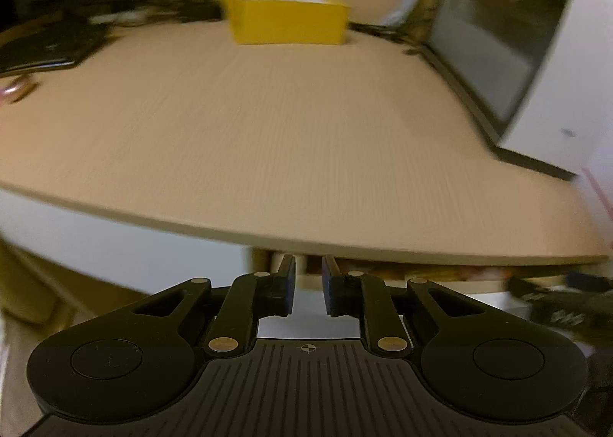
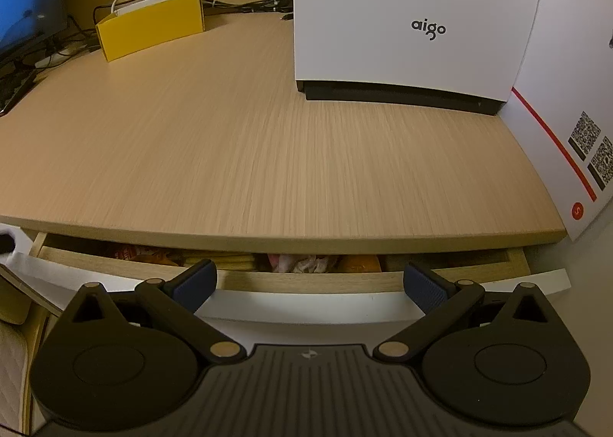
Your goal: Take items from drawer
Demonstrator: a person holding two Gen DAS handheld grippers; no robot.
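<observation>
Drawer [image 2: 314,280] contents first: under the desk edge it stands pulled partway out, pale wood inside with a white front, and through the slot I see packed items, among them a reddish packet [image 2: 126,252] at the left, some yellowish stuff [image 2: 226,259] in the middle, a crumpled pink-and-white thing [image 2: 302,262] and an orange round object [image 2: 358,264] toward the right; I cannot tell exactly what each is. My right gripper [image 2: 309,280] hangs just in front of the drawer front, its blue-padded fingers spread wide and holding nothing. My left gripper [image 1: 308,291] sits lower at the desk edge, its black fingers drawn near each other with a narrow gap between and nothing in it; that view is blurred. On the wooden desk [image 2: 245,138] a yellow box [image 2: 153,29] stands at the back with white and black cables in and around it. A white case [image 2: 413,15] on the right reads "aigo" and rests on a black base. Beside it, at the far right, a white carton [image 2: 555,100] carries a red diagonal stripe, two QR codes and a small red round logo. A lit blue screen [image 2: 27,12] stands at the far left.
</observation>
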